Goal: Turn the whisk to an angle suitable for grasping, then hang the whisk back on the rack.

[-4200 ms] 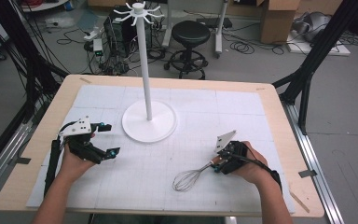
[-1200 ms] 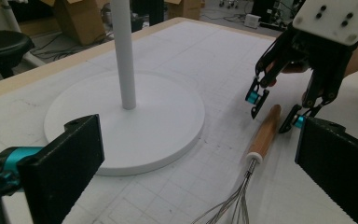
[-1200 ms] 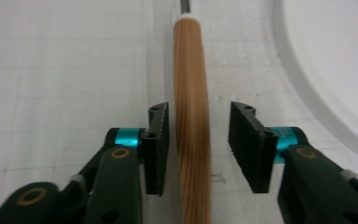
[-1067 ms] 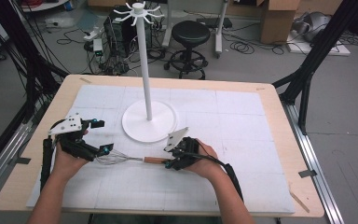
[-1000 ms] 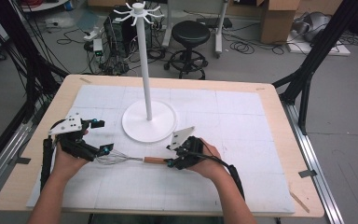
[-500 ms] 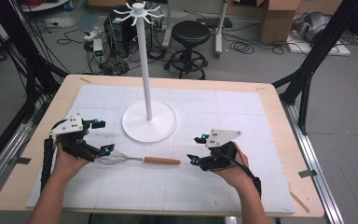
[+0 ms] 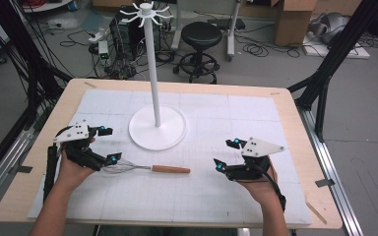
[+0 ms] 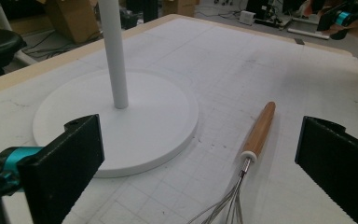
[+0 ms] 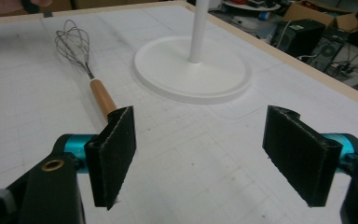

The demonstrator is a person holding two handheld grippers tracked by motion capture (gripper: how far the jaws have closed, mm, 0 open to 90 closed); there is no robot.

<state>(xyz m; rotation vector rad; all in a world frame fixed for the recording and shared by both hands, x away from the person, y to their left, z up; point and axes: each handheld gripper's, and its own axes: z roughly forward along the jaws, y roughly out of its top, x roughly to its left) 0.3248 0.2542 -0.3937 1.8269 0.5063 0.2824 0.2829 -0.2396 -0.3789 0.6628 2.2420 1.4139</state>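
Note:
A whisk with a wooden handle (image 7: 170, 169) and a wire head (image 7: 122, 167) lies flat on the white gridded mat (image 7: 226, 113). My left gripper (image 7: 109, 144) is open at the left of the table, and the wire head (image 8: 223, 205) reaches in between its spread jaws while the handle (image 8: 259, 129) points away. My right gripper (image 7: 225, 154) is open at the right, apart from the handle's end, with nothing between its jaws. In the right gripper view the whisk (image 9: 101, 97) lies ahead of the left jaw, wires (image 9: 74, 39) farthest.
A white stand with a round base (image 7: 157, 129) and a tall pole (image 7: 152, 64) topped by hooks stands at mid-table, just behind the whisk. Its base (image 8: 121, 116) (image 9: 193, 70) is close to both grippers. The table's wooden edge (image 7: 295, 113) borders the mat.
The right gripper carried the whisk leftward across the mat, let go of its handle and drew back to the right. The whisk now lies on the mat. The left gripper has hardly moved.

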